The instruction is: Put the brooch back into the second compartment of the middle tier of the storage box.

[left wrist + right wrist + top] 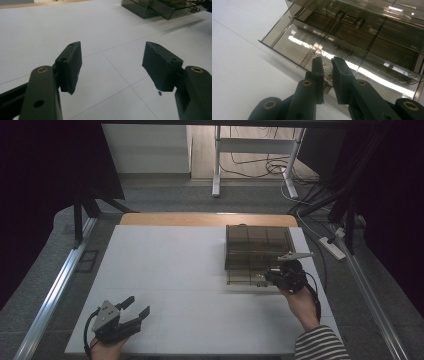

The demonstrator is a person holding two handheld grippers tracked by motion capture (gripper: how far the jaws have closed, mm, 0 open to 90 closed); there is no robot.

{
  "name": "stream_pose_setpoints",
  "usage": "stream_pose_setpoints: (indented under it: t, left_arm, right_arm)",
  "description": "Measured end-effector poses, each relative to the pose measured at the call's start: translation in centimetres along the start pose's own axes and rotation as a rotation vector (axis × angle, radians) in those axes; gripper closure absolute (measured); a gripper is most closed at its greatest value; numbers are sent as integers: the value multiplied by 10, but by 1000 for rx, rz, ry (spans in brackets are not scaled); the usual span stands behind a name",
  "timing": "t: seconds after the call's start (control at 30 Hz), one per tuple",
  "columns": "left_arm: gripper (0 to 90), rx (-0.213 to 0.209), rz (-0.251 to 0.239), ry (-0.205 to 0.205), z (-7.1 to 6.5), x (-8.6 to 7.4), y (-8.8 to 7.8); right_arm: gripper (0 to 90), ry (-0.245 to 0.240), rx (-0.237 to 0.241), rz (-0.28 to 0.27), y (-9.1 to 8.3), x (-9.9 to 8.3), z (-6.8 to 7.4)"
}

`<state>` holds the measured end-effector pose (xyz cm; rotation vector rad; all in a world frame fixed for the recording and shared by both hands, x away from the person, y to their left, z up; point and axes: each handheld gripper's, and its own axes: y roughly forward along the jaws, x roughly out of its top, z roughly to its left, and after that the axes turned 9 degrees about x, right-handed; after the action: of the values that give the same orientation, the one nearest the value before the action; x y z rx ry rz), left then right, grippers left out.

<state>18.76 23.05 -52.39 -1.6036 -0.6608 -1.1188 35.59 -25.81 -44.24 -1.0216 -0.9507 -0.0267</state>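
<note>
The drawer box (257,251) near the worktop's right edge has one drawer (317,48) pulled out; the right gripper (327,65), jaws nearly together, reaches its front where small beads (327,71) lie, grip uncertain; the left gripper (112,65) waits with jaws apart at the near-left corner.

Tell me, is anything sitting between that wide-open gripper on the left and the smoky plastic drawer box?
Nothing visible does. The left gripper hangs open over bare white table, and the stretch from it to the drawer box holds no object. The right gripper is already at the box's pulled-out drawer.

A white-legged metal desk frame (255,157) stands on the far floor with black cables (260,167) tangled beneath it. A white power strip (332,247) lies at the right.
</note>
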Motion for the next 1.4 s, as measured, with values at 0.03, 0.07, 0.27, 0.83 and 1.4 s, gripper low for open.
stream_pose_setpoints:
  t: [0.03, 0.07, 0.27, 0.83, 1.4]
  left_arm:
    - [325, 0, 0, 0, 0, 0, 0]
    - [325, 0, 0, 0, 0, 0, 0]
    - [325, 0, 0, 1, 0, 0, 0]
    - [325, -1, 0, 1, 0, 0, 0]
    - [326, -2, 0, 0, 0, 0, 0]
  right_arm:
    - [795, 2, 0, 1, 1, 0, -1]
    - [795, 5, -3, 2, 2, 1, -2]
    - [795, 19, -13, 11, 8, 3, -7]
    - [794, 42, -33, 39, 27, 8, -13]
    - [791, 47, -40, 56, 37, 11, -13]
